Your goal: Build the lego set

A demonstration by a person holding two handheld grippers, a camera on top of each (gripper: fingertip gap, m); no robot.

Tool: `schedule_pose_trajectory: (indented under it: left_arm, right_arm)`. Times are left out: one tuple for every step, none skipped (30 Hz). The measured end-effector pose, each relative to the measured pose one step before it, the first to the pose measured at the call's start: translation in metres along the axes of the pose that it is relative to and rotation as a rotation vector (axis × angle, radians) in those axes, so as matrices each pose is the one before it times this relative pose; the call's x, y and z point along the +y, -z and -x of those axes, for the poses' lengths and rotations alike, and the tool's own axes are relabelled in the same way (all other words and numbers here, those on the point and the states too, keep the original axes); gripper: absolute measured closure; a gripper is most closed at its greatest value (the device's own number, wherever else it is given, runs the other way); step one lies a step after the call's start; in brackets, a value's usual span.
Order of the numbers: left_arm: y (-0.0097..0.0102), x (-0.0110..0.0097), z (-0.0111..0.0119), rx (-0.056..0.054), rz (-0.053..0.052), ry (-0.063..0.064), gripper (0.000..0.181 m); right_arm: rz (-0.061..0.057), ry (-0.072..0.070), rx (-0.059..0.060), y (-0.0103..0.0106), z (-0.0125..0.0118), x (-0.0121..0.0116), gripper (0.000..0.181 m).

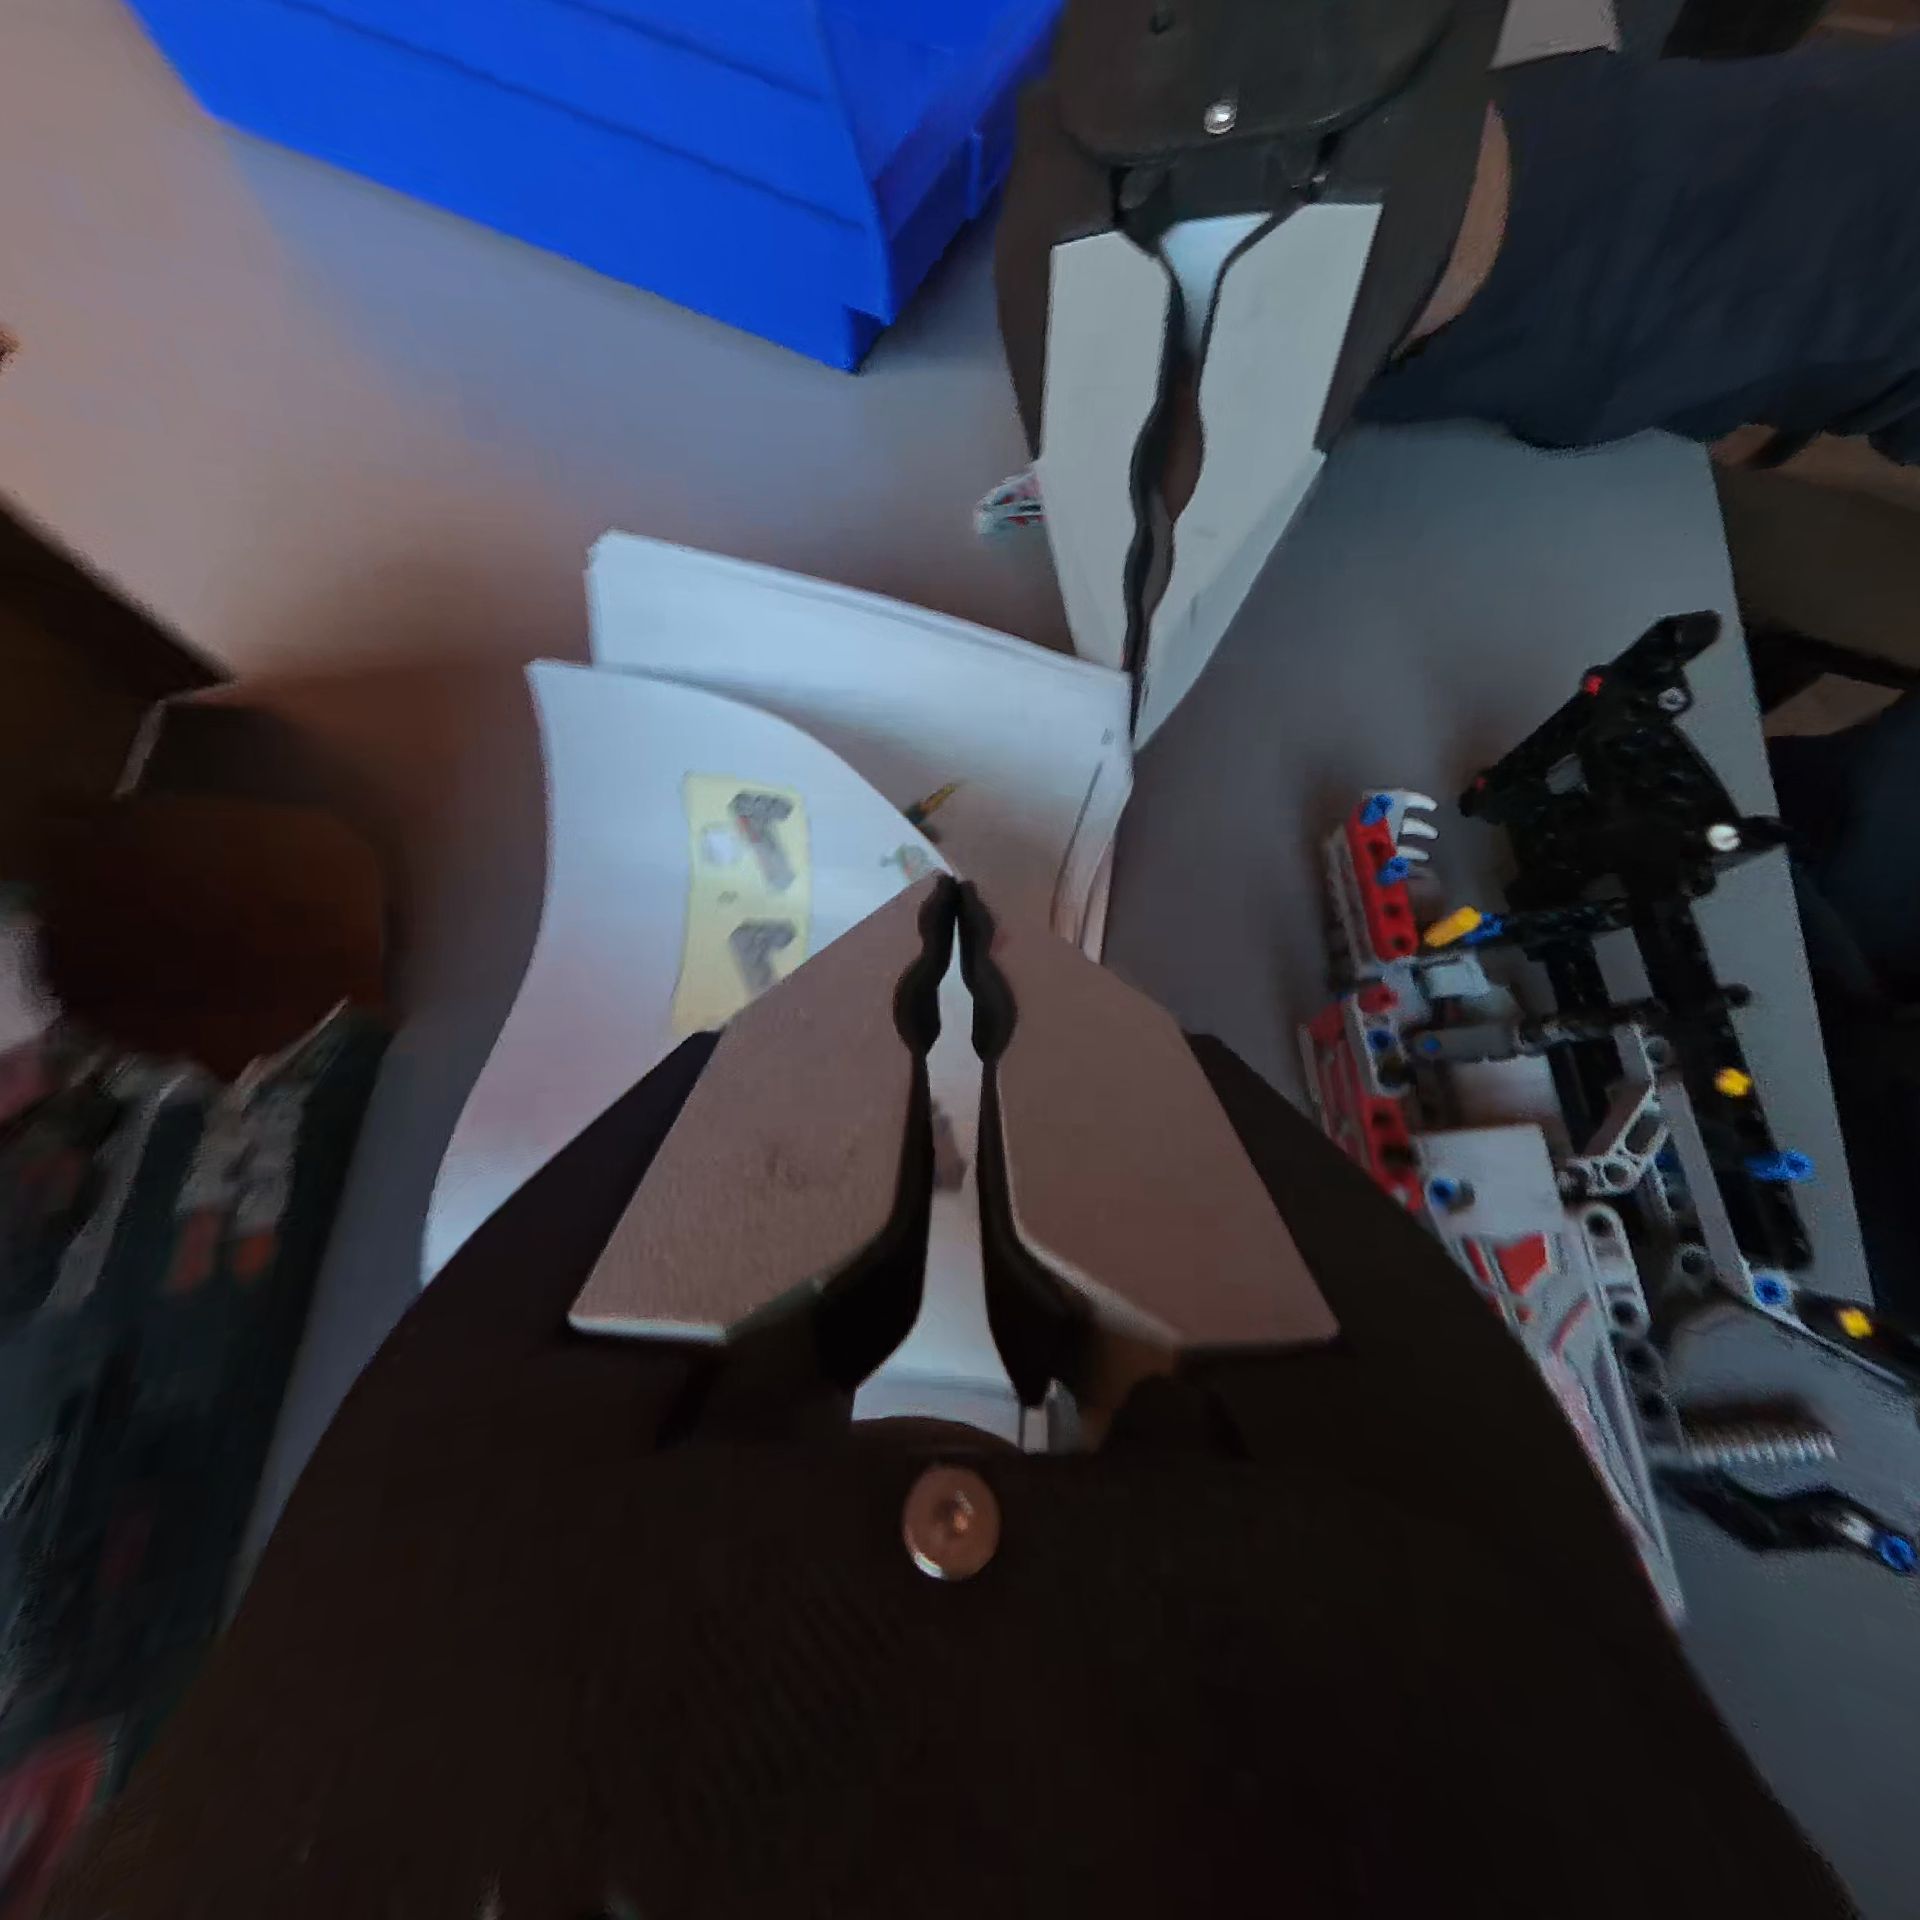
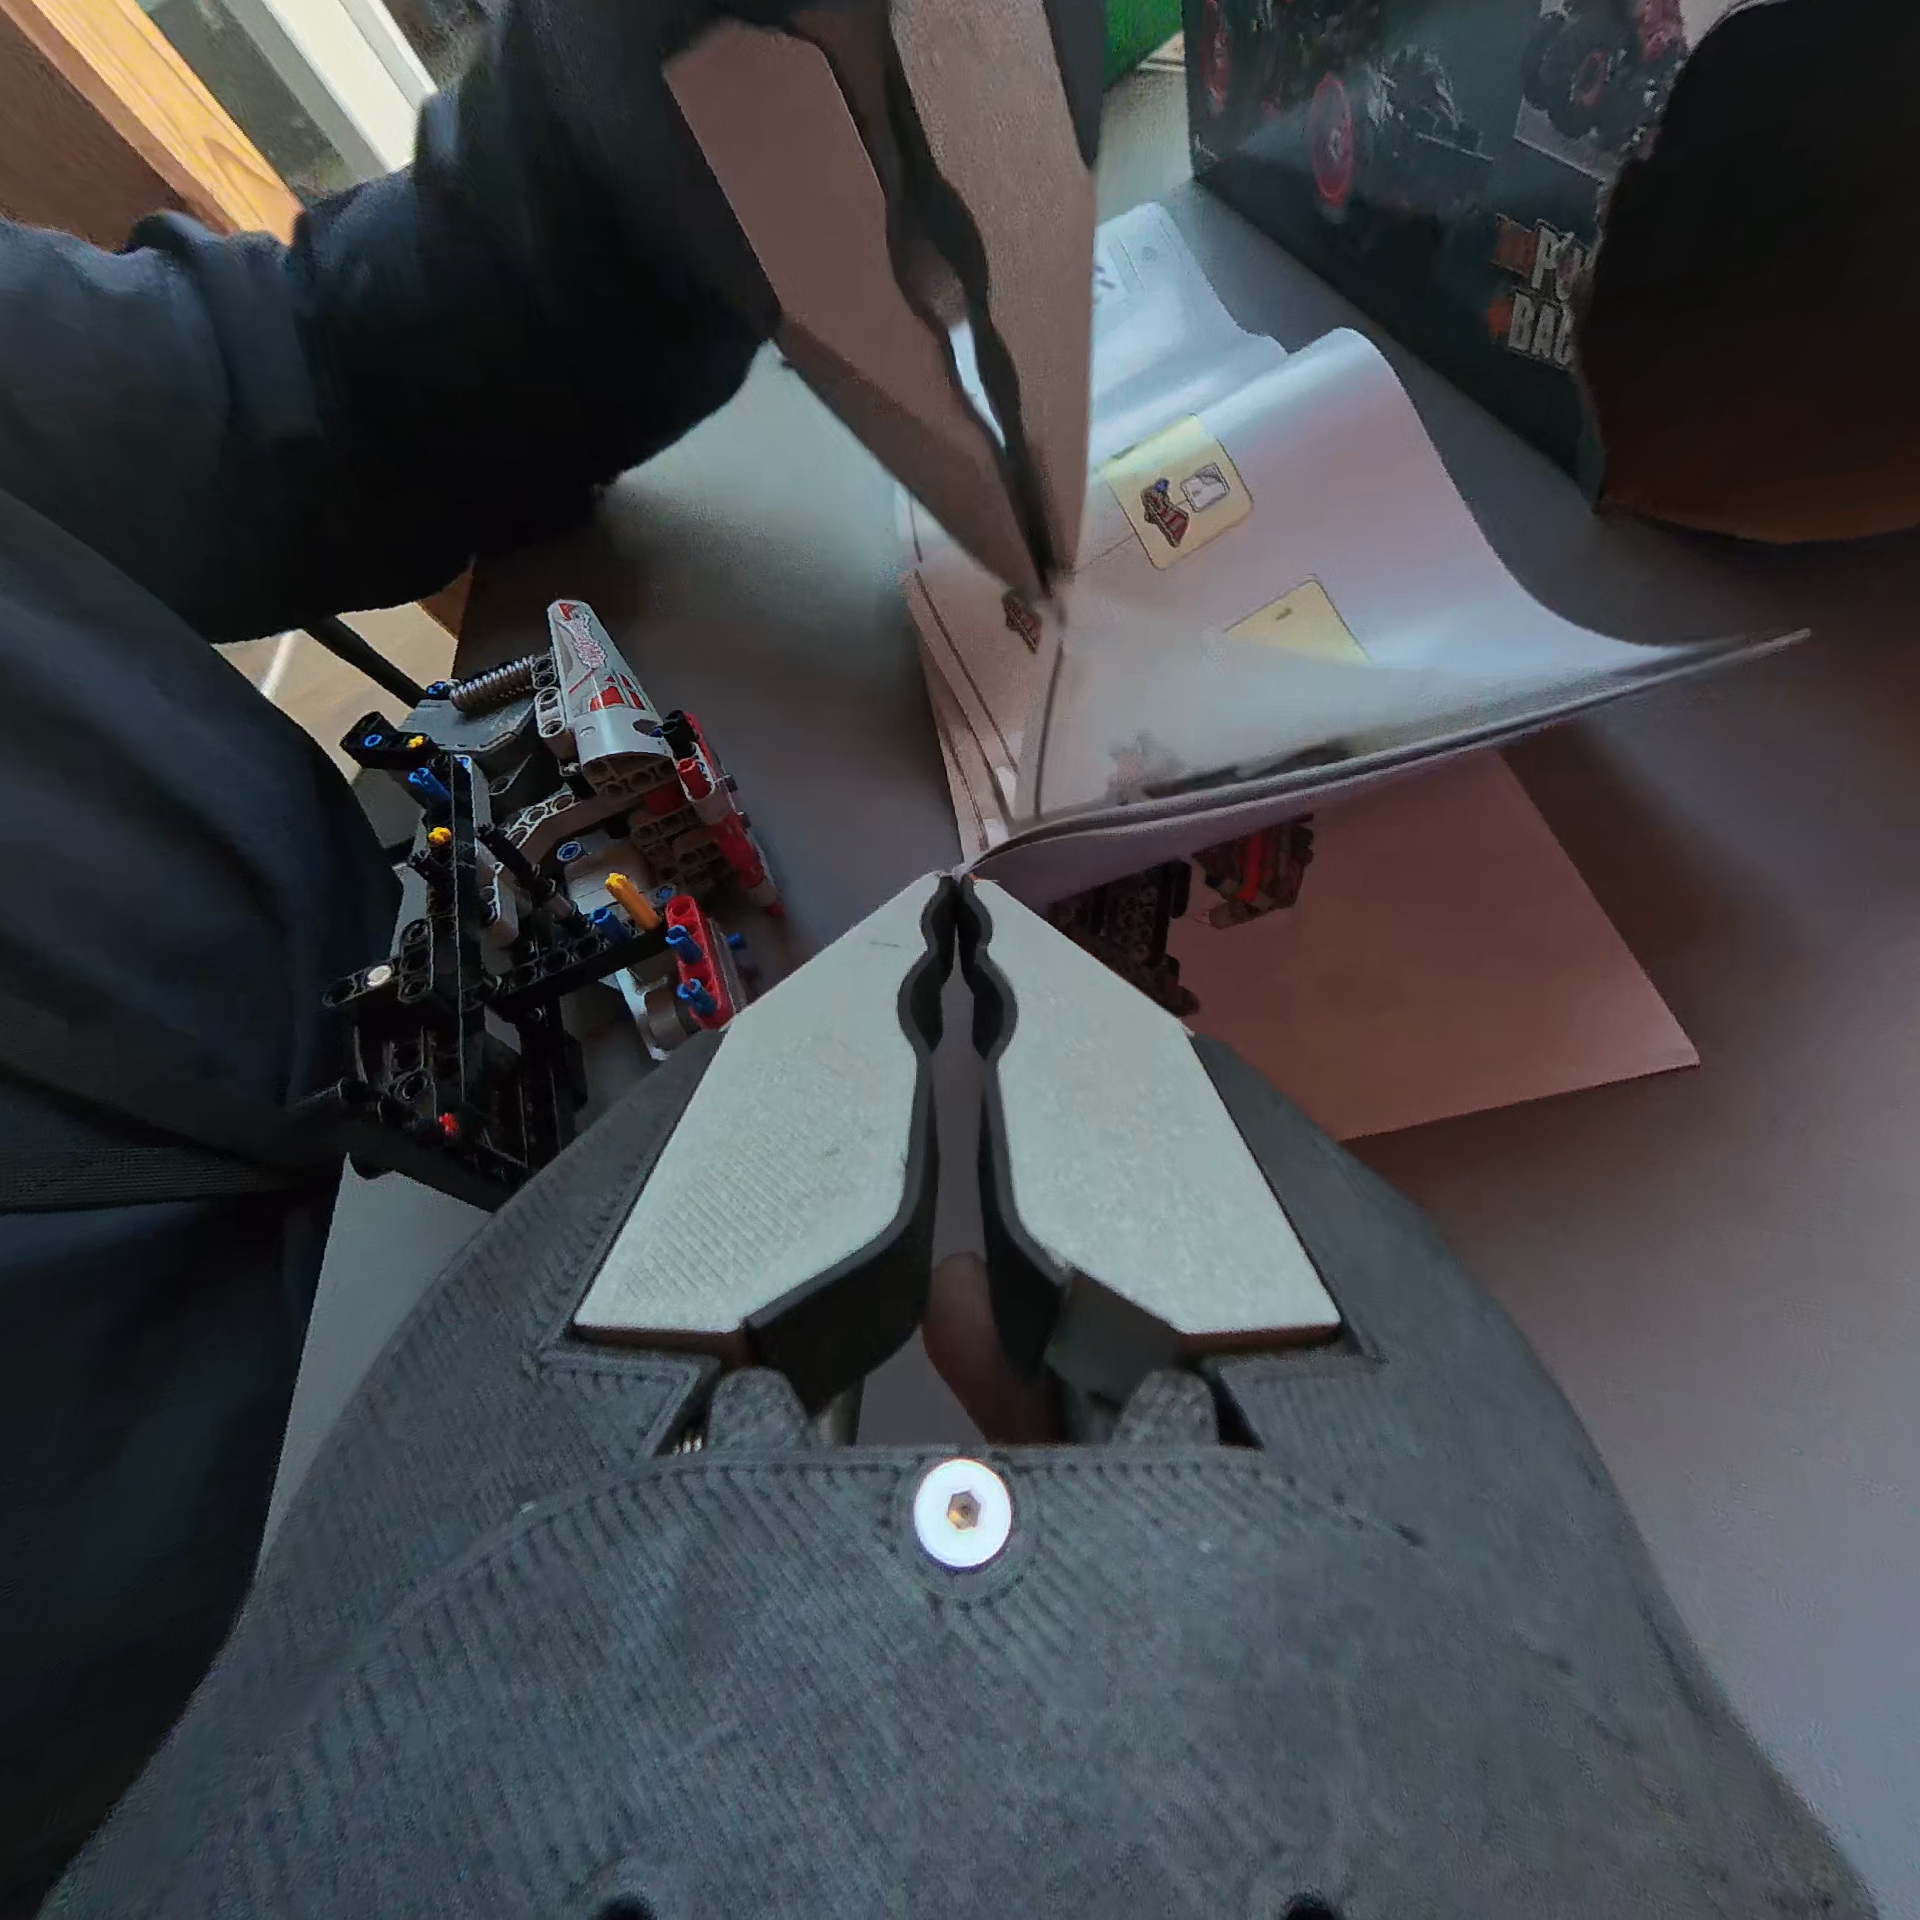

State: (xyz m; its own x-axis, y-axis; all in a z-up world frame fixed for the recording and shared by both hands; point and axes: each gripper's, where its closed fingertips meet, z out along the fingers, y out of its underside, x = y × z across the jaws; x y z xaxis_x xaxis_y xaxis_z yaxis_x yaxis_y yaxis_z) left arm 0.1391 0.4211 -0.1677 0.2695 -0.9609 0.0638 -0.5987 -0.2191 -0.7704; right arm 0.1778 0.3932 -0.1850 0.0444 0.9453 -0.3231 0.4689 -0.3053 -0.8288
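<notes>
Both claws are pressed together at their tips and both are at the instruction booklet (image 2: 1299, 582). The right claw (image 2: 957, 881) has its tips at the near corner of the lifted pages, apparently pinching them, though the exact contact is hard to make out. The left claw (image 1: 954, 885) comes down onto the open page near the fold with nothing visibly between its tips; from the right wrist view it seems to pin the sheet flat.

This looks like a page turn. To do it well, I'd say the left claw should hold the spine side down lightly while the right one carries a single leaf across in a slow arc, since thin paper creases or tears if dragged.

The half-built model (image 1: 1538, 1091), black beams with red, grey and blue pieces and a spring at one end, lies on the grey counter (image 2: 1662, 1351) just beside the booklet, touched by neither claw.

Farther out stand a blue bin (image 1: 623, 135) and the dark set box (image 2: 1403, 125). The box carries printed lettering and truck pictures; the booklet shows yellow diagram panels, too blurred to read anyway.
</notes>
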Motion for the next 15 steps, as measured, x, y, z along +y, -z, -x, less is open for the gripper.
schedule_pose_trajectory:
  left_arm:
    - [0.01483, 0.00478, 0.00581, -0.0449, -0.0066, 0.0264, 0.181]
    - [0.0161, 0.00624, 0.00691, -0.048, -0.0063, 0.0294, 0.181]
    - [0.01698, 0.00737, 0.00795, -0.0545, -0.0082, 0.0281, 0.181]
    - [0.01699, 0.00867, 0.0086, -0.0553, -0.0066, 0.0302, 0.181]
    - [0.01687, 0.0089, 0.00922, -0.0533, -0.0092, 0.0358, 0.181]
    - [0.01621, 0.00847, 0.00902, -0.0463, -0.0149, 0.037, 0.181]
    - [0.0152, 0.0086, 0.00924, -0.042, -0.0148, 0.037, 0.181]
    - [0.01377, 0.00939, 0.01071, -0.0459, -0.0094, 0.0376, 0.181]
    - [0.01205, 0.01019, 0.01224, -0.0517, -0.0017, 0.0352, 0.181]
    - [0.01014, 0.01042, 0.01207, -0.0489, 0.0023, 0.0305, 0.181]
    - [0.00825, 0.01002, 0.01076, -0.0415, 0.0024, 0.0313, 0.181]
    - [0.00648, 0.00908, 0.00937, -0.0345, 0.0015, 0.0315, 0.181]
    - [0.00475, 0.00837, 0.00713, -0.0238, 0.002, 0.0259, 0.181]
    - [0.00343, 0.0088, 0.00421, -0.0109, 0.0092, 0.022, 0.181]
    - [0.00263, 0.00832, 0.00298, -0.0091, 0.0126, 0.0178, 0.181]
  right_arm:
    - [0.0034, -0.011, 0.0007, 0.00085, -0.00106, 0.00085, 0.181]
    - [0.0048, -0.0097, 0.0002, 0.00044, -0.00098, 0.00116, 0.181]
    - [0.0088, -0.0076, -0.0019, 0.0, -0.00053, 0.00178, 0.181]
    - [0.0092, -0.0054, -0.0001, -0.0004, -0.00059, 0.0016, 0.181]
    - [0.0057, -0.0019, 0.0006, -0.00062, -0.00031, 0.00115, 0.181]
    - [0.0049, 0.0, -0.0009, -0.00075, 0.00015, 0.00079, 0.181]
    - [0.0056, -0.0003, -0.0005, -0.00067, 0.00017, 0.00105, 0.181]
    - [0.0056, -0.0012, 0.0009, -0.0006, -0.00011, 0.00089, 0.181]
    - [0.0046, -0.0013, 0.002, -0.0004, -0.00036, 0.00087, 0.181]
    - [0.0023, -0.0001, 0.0009, -0.00005, -0.00016, 0.00067, 0.181]
    - [0.0, 0.0003, -0.0008, 0.00021, 0.00003, 0.00024, 0.181]
    - [0.0009, -0.0011, 0.0009, 0.0003, -0.00045, 0.00047, 0.181]
    - [0.0035, -0.0028, 0.0007, 0.00049, -0.00057, 0.00098, 0.181]
    - [0.0031, -0.0033, -0.0015, 0.00069, -0.00048, 0.00108, 0.181]
    - [-0.0019, -0.0043, -0.0017, 0.00068, -0.00038, 0.00022, 0.181]
